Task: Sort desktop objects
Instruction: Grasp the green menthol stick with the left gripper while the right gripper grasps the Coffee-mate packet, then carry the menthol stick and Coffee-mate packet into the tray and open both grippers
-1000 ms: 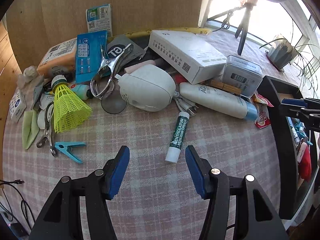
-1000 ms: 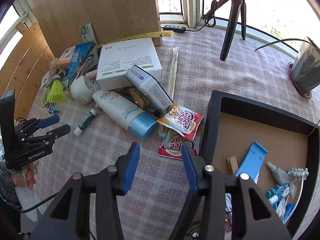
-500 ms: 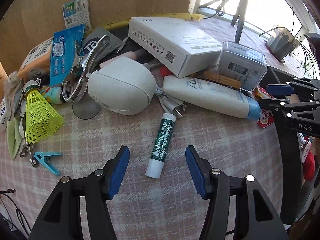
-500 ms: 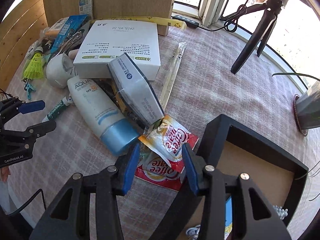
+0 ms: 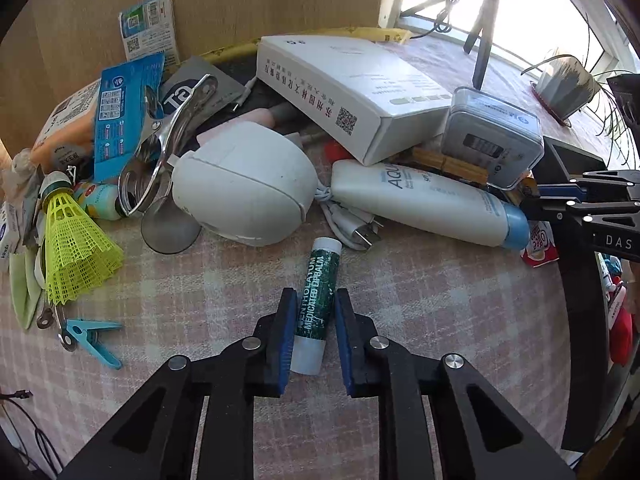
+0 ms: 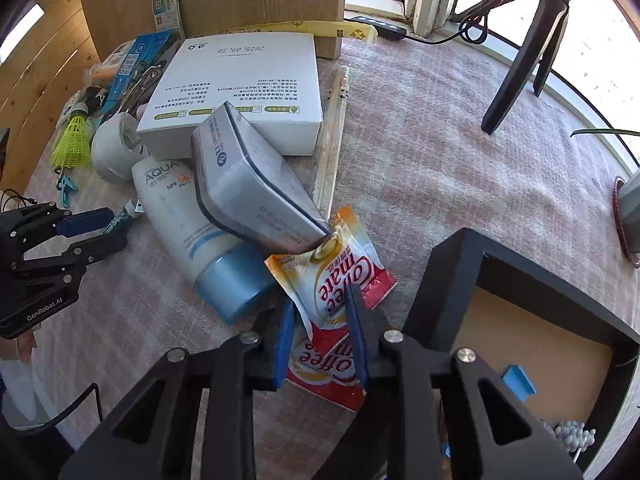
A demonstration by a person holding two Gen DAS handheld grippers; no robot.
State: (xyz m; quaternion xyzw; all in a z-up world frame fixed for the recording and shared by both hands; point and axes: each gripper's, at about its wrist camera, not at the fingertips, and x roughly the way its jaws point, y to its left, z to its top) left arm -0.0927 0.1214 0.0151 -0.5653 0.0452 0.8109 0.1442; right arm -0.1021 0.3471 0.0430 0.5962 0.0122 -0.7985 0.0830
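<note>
A green and white lip balm stick (image 5: 317, 295) lies on the checked cloth, and my left gripper (image 5: 314, 308) is closed around its lower half, blue pads touching both sides. The same stick shows in the right wrist view (image 6: 122, 216) beside the left gripper (image 6: 90, 226). My right gripper (image 6: 320, 312) straddles Coffee-mate sachets (image 6: 334, 280), jaws narrowed around them with a small gap, next to the black sorting box (image 6: 448, 280).
A cluttered pile lies behind: white box (image 5: 352, 80), white AQUA sunscreen tube (image 5: 424, 204), grey tin (image 5: 492, 136), white rounded device (image 5: 244, 188), yellow shuttlecock (image 5: 76, 256), metal clip (image 5: 168, 136), teal clothespin (image 5: 90, 334). A tripod (image 6: 524, 44) stands at the back right.
My left gripper moved forward over the lip balm and closed its jaws onto it. My right gripper moved down to the Coffee-mate sachets and narrowed around them.
</note>
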